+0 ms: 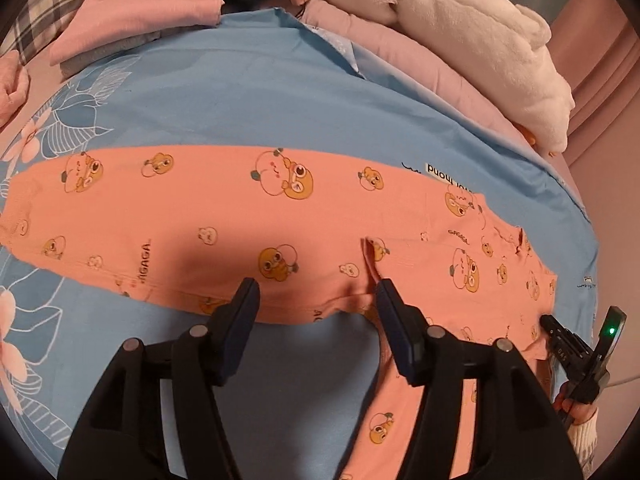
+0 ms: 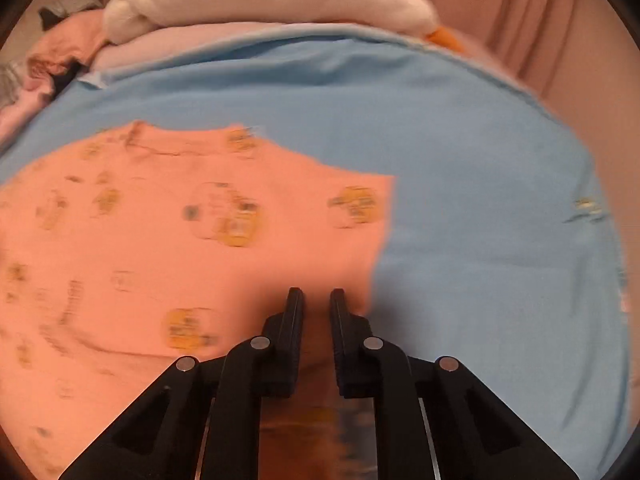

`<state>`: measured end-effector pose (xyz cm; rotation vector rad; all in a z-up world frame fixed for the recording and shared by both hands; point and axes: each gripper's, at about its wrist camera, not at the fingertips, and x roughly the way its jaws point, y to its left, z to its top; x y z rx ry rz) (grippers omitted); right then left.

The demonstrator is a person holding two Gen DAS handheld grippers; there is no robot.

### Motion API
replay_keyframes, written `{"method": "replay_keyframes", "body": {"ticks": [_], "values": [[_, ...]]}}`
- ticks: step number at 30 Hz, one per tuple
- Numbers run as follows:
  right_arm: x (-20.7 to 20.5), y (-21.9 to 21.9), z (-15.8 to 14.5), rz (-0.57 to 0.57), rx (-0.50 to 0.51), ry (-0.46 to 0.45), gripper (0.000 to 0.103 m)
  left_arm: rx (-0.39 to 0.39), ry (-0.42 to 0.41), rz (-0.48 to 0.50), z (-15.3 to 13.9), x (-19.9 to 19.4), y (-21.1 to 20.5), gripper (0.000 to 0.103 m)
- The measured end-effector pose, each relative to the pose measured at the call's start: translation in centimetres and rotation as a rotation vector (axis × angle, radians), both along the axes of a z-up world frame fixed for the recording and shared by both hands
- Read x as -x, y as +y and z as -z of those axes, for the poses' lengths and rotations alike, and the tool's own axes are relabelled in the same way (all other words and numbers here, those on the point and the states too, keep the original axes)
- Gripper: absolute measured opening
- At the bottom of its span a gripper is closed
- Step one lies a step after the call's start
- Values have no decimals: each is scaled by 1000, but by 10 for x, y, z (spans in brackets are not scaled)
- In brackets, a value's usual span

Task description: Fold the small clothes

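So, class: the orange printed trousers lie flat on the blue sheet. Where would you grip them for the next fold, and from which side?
Probably the near hem of the orange trousers, where the edge curves free over the blue sheet. Come from the near side, low: the left gripper, jaws open, already straddles that edge. The cloth lies flat, so only an edge offers a pinch.

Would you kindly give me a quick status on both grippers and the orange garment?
Left gripper open above orange garment. Right gripper nearly shut over its corner; grip unclear. Garment flat on blue sheet. Nothing in the way.
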<state>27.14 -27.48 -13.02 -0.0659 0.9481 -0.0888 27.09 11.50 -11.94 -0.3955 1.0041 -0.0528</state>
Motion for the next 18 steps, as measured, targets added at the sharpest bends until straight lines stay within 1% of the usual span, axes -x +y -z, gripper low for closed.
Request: {"method": "replay_keyframes", "body": {"ticks": [1,2,3,4,5,6,8,9,10,11,12,13,14,16,17,18], "values": [[-1,-5,-1,48,27,6,8,8,-4,2,-1,1,1,60],[-2,-12,-2,109,97,10,9,28,-8,9,-2,1,-1,60],[-3,-17,-3,135,101,19,9,53,-13,23,-2,1,-4,60],[-2,-22,-5,151,71,25,9,66,-19,37,-3,1,-9,60],[4,-26,-11,141,3,1,9,74,-32,66,-3,0,-19,60],[12,-24,-20,105,-65,-45,9,74,-38,83,-3,0,-25,60],[27,-12,-34,14,-159,-109,10,78,-40,104,-1,-3,-38,60],[31,-7,-36,-29,-213,-120,12,95,-33,119,2,-6,-45,60],[33,-1,-34,-82,-276,-108,19,103,-26,128,5,-8,-48,60],[31,3,-29,-110,-294,-84,22,102,1,143,12,-11,-56,60],[29,9,-20,-125,-273,-48,23,94,21,150,17,-13,-61,60],[25,15,-11,-114,-206,-7,23,80,48,156,24,-14,-66,60],[23,16,2,-88,-87,36,23,63,57,159,28,-14,-69,60],[25,12,2,-73,-18,7,23,41,47,183,25,-10,-74,60],[24,5,1,-12,42,14,23,52,47,200,23,-7,-73,60],[23,1,1,21,84,19,23,79,42,209,20,-4,-69,60]]}}
